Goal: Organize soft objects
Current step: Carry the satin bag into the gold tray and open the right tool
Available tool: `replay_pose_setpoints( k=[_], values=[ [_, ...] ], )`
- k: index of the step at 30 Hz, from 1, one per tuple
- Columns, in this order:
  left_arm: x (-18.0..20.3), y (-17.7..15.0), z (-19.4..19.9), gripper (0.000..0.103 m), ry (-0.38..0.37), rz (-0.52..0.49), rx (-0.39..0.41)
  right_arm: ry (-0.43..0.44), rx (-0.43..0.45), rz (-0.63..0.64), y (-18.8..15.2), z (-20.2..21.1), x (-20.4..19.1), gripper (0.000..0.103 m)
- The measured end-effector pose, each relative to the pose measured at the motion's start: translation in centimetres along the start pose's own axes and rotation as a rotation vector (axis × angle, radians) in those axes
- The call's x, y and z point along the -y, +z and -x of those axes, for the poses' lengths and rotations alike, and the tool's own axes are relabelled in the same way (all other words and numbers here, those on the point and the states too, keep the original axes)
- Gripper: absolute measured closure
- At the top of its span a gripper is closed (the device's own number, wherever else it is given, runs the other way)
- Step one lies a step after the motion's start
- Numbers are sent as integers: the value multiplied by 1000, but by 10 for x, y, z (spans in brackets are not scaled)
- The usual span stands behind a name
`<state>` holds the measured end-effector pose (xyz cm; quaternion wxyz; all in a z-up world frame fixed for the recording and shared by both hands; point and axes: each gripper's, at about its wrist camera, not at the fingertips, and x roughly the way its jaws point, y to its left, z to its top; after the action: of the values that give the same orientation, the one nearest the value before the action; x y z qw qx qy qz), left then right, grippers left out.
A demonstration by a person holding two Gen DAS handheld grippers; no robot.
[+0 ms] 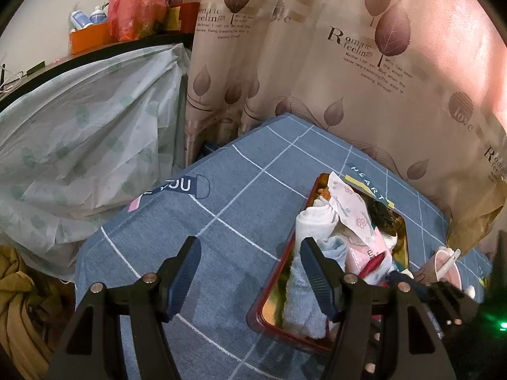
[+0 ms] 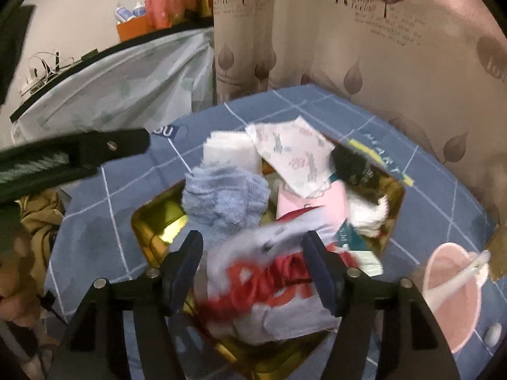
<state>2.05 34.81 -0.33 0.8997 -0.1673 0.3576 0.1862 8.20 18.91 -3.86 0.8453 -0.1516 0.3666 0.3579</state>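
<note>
Two wrist views look down onto a blue checked bedcover [image 1: 240, 196] where a gold-lined tin tray [image 2: 158, 221] with a dark red rim holds a heap of soft things.

The right tongs [image 2: 253, 262] stand partly apart directly over the near end of the tray. A blurred white and red cloth [image 2: 272, 288] lies between the two fingers. The pads do not appear to press on it, so it looks released rather than gripped. The left tongs [image 1: 250, 272] hover wide and empty beside the tray's left rim, over the bedcover.

Risk, as a judgement: the heap is already high and loose. The white and red cloth sits near the tray's front edge and could slide over the rim onto the bedcover. Lifting the right tongs carelessly could snag it or drag the neighbouring blue towel [image 2: 225, 196] out. A pink cup [image 2: 453, 294] with a spoon stands just right of the tray and could be knocked.

The soft things look limp and crumpled: the fluffy pale blue towel, a rolled white cloth [image 2: 231, 152], a flat patterned white packet [image 2: 291, 158] on top, a pink piece [image 2: 304, 199], and something dark and fuzzy [image 2: 351, 164] at the far corner. They overlap untidily, none folded flat.
</note>
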Motion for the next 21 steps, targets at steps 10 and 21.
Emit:
replay_pose_setpoints(
  k=[10,21],
  values=[
    [2,0,0,36,8,-8,6,-55,80,-80,-10,66,42,33],
    [8,-1,1,36,29,-47,15,-336,72,-311,-76,125,194,33]
  ],
)
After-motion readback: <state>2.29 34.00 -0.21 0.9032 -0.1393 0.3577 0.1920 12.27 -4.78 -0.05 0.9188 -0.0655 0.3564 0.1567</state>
